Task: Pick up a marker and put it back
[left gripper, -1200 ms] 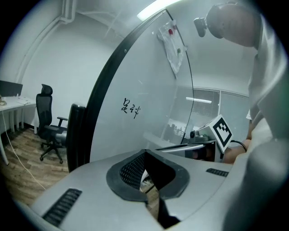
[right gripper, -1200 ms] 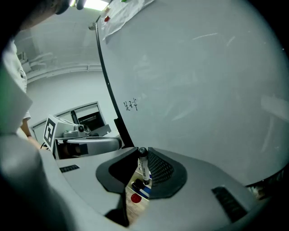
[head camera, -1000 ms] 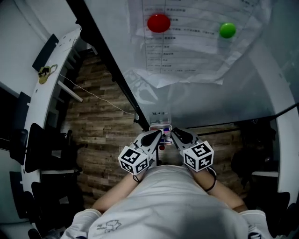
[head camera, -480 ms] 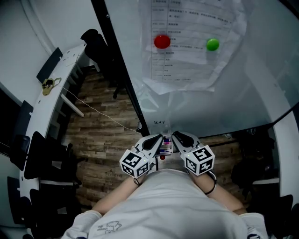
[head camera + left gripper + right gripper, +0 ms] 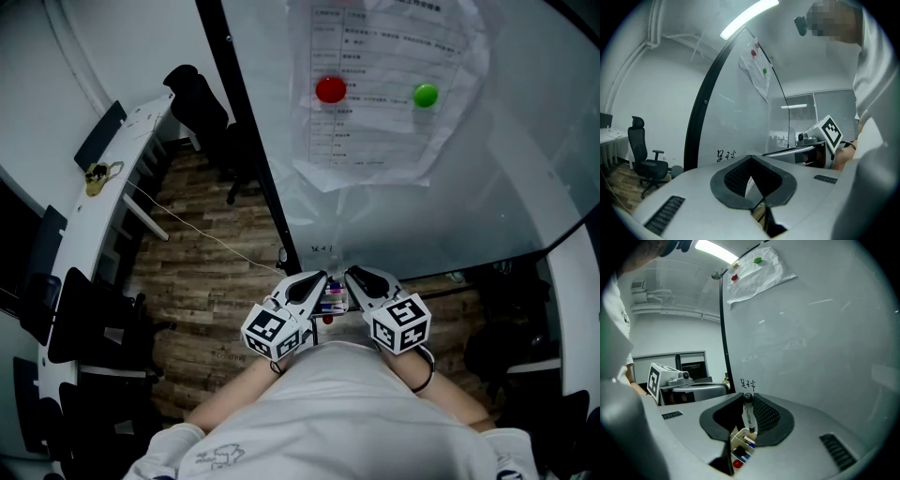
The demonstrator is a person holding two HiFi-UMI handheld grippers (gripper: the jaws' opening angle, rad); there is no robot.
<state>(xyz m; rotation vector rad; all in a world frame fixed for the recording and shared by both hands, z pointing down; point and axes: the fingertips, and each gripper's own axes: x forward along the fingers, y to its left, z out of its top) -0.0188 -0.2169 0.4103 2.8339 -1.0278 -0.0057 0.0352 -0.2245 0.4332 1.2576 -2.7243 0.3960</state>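
We draw our head back from the whiteboard (image 5: 525,169): its red magnet (image 5: 330,89) and green magnet (image 5: 426,95) look smaller, while the left gripper (image 5: 317,277) and right gripper (image 5: 354,276) sink slightly toward us.

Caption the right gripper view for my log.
Right gripper holding a black-capped marker above a marker tray by the whiteboard.

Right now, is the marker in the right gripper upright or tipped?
Upright. The marker stands nearly vertical between the jaws of the right gripper, dark end up, just above the marker holder.
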